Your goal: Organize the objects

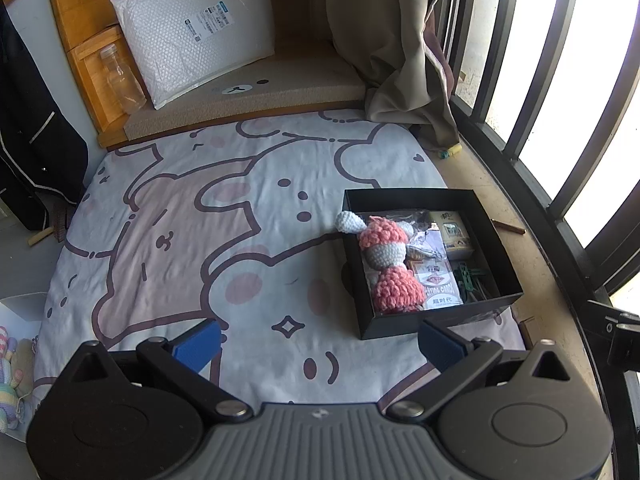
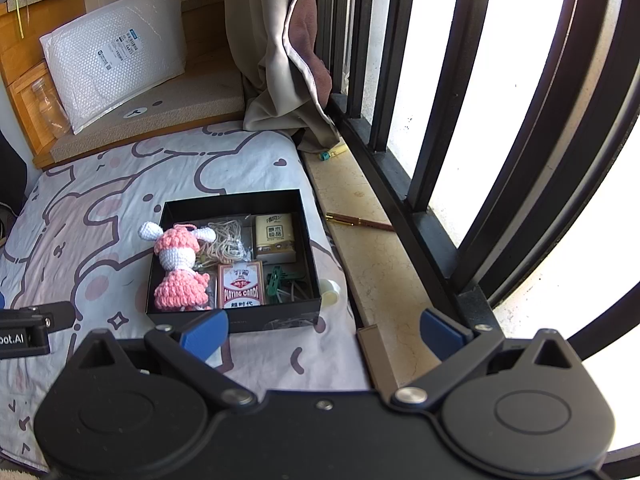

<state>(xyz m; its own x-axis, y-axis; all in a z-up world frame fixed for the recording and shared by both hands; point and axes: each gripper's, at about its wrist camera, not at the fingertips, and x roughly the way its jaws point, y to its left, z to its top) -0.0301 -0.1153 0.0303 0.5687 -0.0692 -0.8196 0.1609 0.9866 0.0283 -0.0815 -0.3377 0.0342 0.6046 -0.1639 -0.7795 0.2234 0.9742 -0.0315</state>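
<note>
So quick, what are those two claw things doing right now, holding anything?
Left gripper: open, holding nothing.
Right gripper: open, holding nothing.

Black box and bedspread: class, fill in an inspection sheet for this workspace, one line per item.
Surface: cartoon-print bedspread.
Job's things: black box holds crochet doll, playing cards, tan packet, green clips.
Clutter: pen on the sill, white roll beside the box.
Grippers: left claw and right claw open, empty.
Cables: nothing seen.
Surroundings: curtain, padded mailer.
</note>
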